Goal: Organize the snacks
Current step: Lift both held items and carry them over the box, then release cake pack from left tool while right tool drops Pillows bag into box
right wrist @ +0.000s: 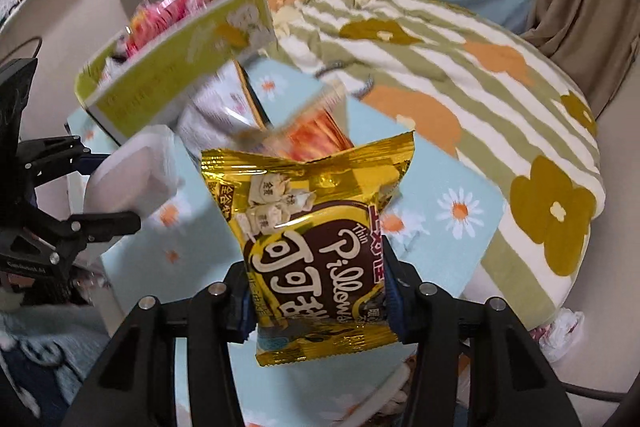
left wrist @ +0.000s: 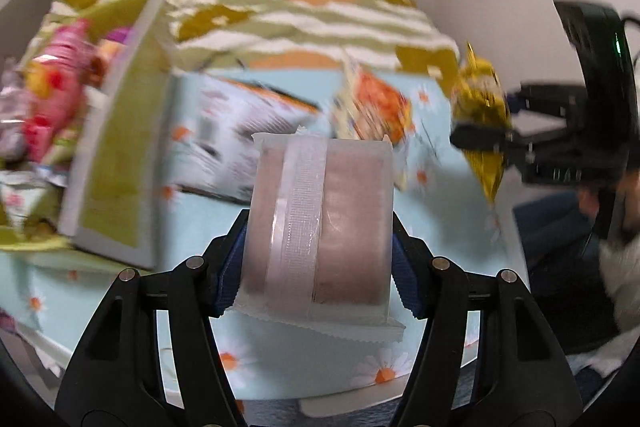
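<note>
My left gripper [left wrist: 320, 247] is shut on a clear-wrapped pinkish-brown snack pack [left wrist: 320, 223], held above the light blue daisy cloth; it also shows in the right wrist view [right wrist: 132, 179]. My right gripper [right wrist: 316, 291] is shut on a gold Pillows snack bag [right wrist: 316, 251], which also shows in the left wrist view [left wrist: 482, 111]. A green box [left wrist: 116, 155] at the left holds pink and red snack packs [left wrist: 60, 83]. A white printed carton [left wrist: 240, 143] and an orange snack packet [left wrist: 380, 107] lie on the cloth beside it.
A striped green, white and orange flower blanket [right wrist: 460, 67] covers the bed behind. The blue daisy cloth [right wrist: 440, 223] lies over a low table. Curtains [right wrist: 580, 7] hang at the back. White bags [right wrist: 560, 335] lie on the floor at the right.
</note>
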`<state>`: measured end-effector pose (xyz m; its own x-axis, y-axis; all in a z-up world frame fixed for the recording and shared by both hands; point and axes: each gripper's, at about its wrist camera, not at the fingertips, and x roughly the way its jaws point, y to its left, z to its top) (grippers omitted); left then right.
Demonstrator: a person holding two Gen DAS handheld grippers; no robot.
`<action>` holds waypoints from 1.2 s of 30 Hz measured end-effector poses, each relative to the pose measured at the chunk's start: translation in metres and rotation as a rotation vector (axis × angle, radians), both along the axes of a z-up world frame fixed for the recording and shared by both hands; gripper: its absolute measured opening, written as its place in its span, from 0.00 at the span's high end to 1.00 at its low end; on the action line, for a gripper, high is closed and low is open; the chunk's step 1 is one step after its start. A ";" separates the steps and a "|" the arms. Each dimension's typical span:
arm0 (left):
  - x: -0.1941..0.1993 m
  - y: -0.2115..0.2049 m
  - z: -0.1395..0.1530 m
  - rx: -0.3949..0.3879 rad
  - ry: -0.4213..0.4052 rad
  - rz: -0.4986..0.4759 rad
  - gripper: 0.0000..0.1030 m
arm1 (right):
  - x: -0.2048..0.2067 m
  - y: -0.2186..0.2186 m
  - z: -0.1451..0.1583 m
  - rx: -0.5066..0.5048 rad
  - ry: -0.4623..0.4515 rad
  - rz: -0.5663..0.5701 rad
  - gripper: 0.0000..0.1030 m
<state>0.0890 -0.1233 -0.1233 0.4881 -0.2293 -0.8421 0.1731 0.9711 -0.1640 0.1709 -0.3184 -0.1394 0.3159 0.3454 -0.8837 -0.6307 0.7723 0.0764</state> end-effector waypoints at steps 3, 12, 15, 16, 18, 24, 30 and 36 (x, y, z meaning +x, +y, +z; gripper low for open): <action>0.005 0.028 0.029 0.007 -0.049 0.056 0.39 | -0.001 0.023 0.025 0.038 -0.027 -0.004 0.55; 0.039 0.136 0.073 0.053 -0.113 0.190 0.39 | 0.011 0.121 0.083 0.152 -0.123 0.015 0.55; 0.054 0.161 0.063 0.065 -0.088 0.203 0.39 | 0.018 0.154 0.090 0.174 -0.134 0.017 0.55; 0.061 0.169 0.058 0.065 -0.077 0.202 0.39 | 0.020 0.168 0.092 0.180 -0.136 0.015 0.55; 0.067 0.176 0.045 0.064 -0.058 0.197 0.39 | 0.022 0.183 0.094 0.199 -0.131 0.010 0.55; 0.080 0.186 0.020 0.065 -0.037 0.146 0.31 | 0.031 0.221 0.092 0.204 -0.114 -0.024 0.55; 0.069 0.194 0.024 0.089 -0.062 0.125 0.00 | 0.031 0.230 0.083 0.191 -0.085 -0.064 0.55; 0.051 0.224 0.028 0.093 -0.061 0.166 0.00 | 0.026 0.248 0.078 0.200 -0.043 -0.073 0.55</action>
<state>0.1399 0.1007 -0.0955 0.5638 -0.0638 -0.8234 0.0164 0.9977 -0.0660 0.1969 -0.0708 -0.0615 0.3823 0.4874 -0.7850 -0.5798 0.7880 0.2070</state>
